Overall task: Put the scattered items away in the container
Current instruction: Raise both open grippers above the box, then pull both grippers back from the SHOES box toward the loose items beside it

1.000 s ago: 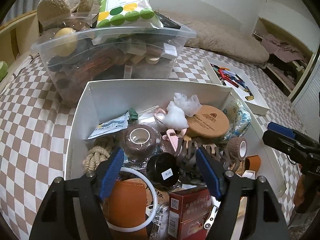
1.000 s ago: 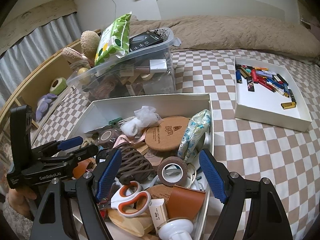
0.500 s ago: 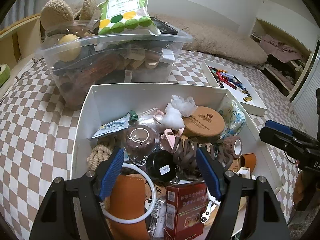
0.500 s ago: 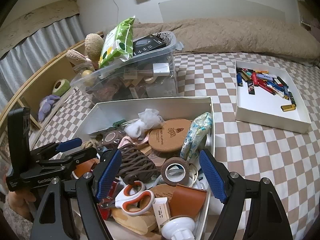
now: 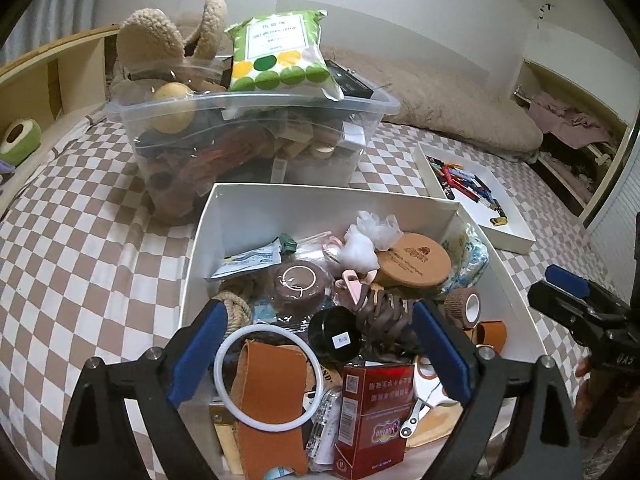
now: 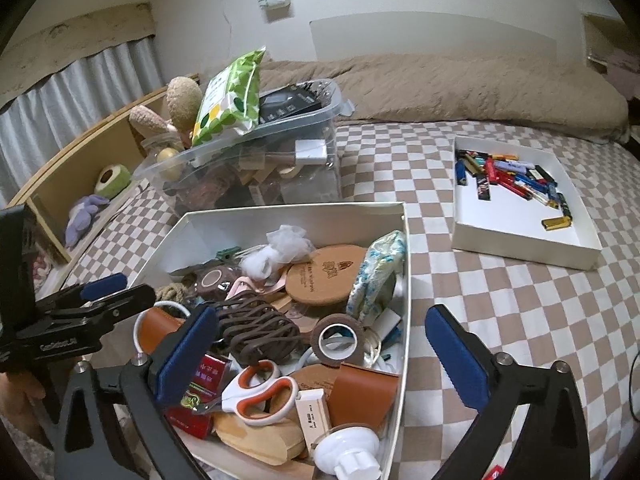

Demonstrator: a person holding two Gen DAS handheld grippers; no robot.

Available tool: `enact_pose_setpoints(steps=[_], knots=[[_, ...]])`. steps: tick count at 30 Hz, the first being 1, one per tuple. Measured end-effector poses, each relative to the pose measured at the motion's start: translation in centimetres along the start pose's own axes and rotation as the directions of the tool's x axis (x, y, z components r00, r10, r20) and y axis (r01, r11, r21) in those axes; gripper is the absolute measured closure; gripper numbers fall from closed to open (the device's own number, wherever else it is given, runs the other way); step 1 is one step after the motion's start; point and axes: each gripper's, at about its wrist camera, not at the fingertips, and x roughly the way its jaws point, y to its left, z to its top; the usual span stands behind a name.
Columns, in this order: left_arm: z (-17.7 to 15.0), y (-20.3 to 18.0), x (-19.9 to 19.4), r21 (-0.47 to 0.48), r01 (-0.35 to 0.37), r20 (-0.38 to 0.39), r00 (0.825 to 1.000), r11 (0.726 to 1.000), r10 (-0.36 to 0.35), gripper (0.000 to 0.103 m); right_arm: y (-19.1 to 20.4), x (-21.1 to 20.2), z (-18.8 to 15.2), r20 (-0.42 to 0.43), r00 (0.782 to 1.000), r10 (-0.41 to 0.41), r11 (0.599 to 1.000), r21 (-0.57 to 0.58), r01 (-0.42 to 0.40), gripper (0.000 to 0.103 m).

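Clutter fills the white box point(image 5: 248, 216) on the checkered bed point(image 6: 500, 300): a brown hair claw point(image 6: 256, 328), a cork coaster point(image 6: 326, 274), a roll of brown tape point(image 6: 338, 338), orange-handled scissors point(image 6: 260, 392), a red carton point(image 5: 372, 412), a white ring point(image 5: 266, 376) lying over a tan leather piece point(image 5: 268, 408), and a black jar point(image 5: 335, 338). The pile rises close to the box rim at the near end, while the far corner shows bare floor and wall.

Behind the box, nearly touching its far wall, stands a clear plastic bin point(image 5: 256, 136), overfull, with a green-dotted packet point(image 5: 280, 56) lying on top. Off to the right, well apart, sits a shallow white tray point(image 6: 520, 236) of small coloured sticks point(image 6: 508, 176); open bedspread lies between the tray and the box.

The left gripper point(image 5: 316, 348) hangs over the near end of the box, its blue pads spread wide with nothing between them. The right gripper point(image 6: 320, 360) is likewise spread and empty, its left pad above the pile and its right pad outside the box's right wall, over the bedspread.
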Motion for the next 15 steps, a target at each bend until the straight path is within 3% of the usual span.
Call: enact_pose_setpoints(steps=[5, 15], knots=[[0.1, -0.1, -1.0, -0.001, -0.009, 0.034, 0.999, 1.000, 0.009, 0.000, 0.1, -0.9, -0.1, 0.038, 0.999, -0.035, 0.999, -0.011, 0.036, 0.000], [-0.1, -0.4, -3.0, 0.004, -0.008, 0.086, 0.996, 1.000, 0.007, 0.000, 0.5, -2.0, -0.2, 0.058, 0.998, -0.035, 0.999, -0.025, 0.037, 0.000]])
